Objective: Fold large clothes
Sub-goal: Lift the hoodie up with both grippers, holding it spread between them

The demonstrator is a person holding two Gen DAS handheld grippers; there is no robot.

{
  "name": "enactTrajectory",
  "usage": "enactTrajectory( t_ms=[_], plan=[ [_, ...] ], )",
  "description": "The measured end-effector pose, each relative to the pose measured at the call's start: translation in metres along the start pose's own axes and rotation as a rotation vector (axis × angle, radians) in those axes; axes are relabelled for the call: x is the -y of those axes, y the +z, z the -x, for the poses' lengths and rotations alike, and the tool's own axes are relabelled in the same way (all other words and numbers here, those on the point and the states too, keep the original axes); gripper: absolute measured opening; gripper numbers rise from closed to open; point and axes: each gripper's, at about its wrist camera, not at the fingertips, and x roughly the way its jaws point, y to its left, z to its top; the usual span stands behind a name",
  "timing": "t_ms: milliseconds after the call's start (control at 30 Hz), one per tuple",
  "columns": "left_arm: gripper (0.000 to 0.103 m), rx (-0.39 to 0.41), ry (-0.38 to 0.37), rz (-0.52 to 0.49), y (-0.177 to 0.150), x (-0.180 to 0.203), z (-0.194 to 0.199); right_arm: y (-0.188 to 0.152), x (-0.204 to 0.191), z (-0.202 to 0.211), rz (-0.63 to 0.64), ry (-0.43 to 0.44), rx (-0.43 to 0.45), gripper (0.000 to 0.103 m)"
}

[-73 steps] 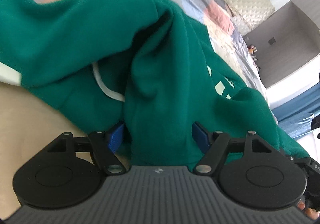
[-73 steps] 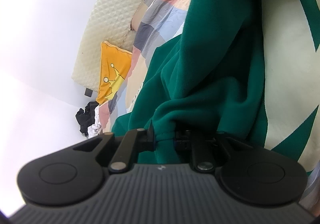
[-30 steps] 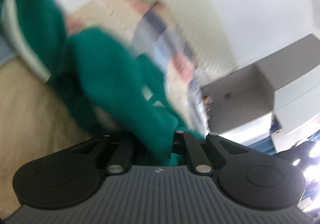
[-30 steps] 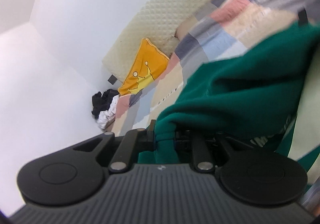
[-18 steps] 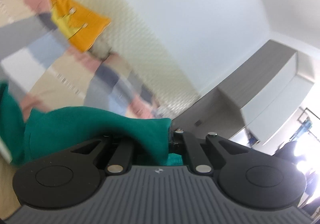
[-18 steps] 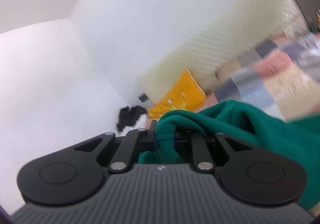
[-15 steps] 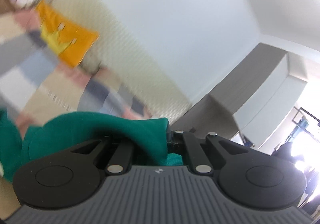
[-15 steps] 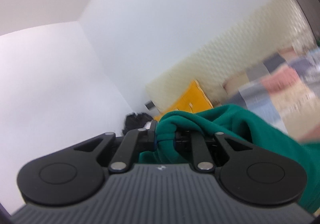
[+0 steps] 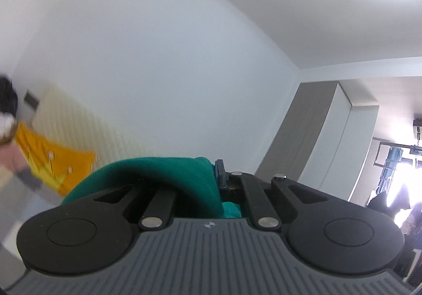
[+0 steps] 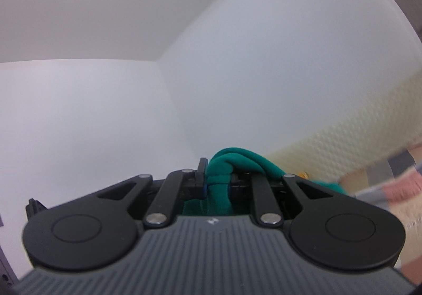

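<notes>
Both grippers clamped green garment, aimed up at the wall.
Left gripper pinched garment, draping leftward; right gripper pinched a bunch trailing right.

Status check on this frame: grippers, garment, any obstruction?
Left gripper shut on green garment. Right gripper shut on it too. Both cameras aimed at walls; garment body out of view. No obstruction visible.

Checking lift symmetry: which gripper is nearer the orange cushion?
Left, probably. The orange cushion looms large left of the left gripper; past the right gripper only an orange sliver shows behind the clamped green garment.
</notes>
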Motion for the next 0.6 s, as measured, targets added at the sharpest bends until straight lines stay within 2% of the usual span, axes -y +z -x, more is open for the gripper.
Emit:
enactTrajectory(
  t_ms=[100, 233, 333, 433, 600],
  plan=[
    [0.008, 0.037, 0.018, -0.069, 0.023, 0.020, 0.011, 0.019, -0.018, -0.005, 0.022, 0.031, 0.020, 0.016],
    [0.008, 0.031, 0.069, -0.144, 0.024, 0.016, 0.001, 0.017, -0.017, -0.031, 0.059, 0.003, -0.006, 0.016],
    [0.008, -0.014, 0.123, -0.145, 0.007, -0.013, -0.029, -0.005, 0.009, -0.063, 0.051, -0.034, -0.059, 0.016],
    [0.008, -0.089, 0.177, -0.092, -0.023, -0.059, -0.069, -0.036, 0.049, -0.101, 0.030, -0.081, -0.123, 0.016],
    [0.008, -0.212, 0.256, -0.005, -0.080, -0.153, -0.161, -0.094, 0.133, -0.181, -0.009, -0.177, -0.235, 0.016]
  ],
)
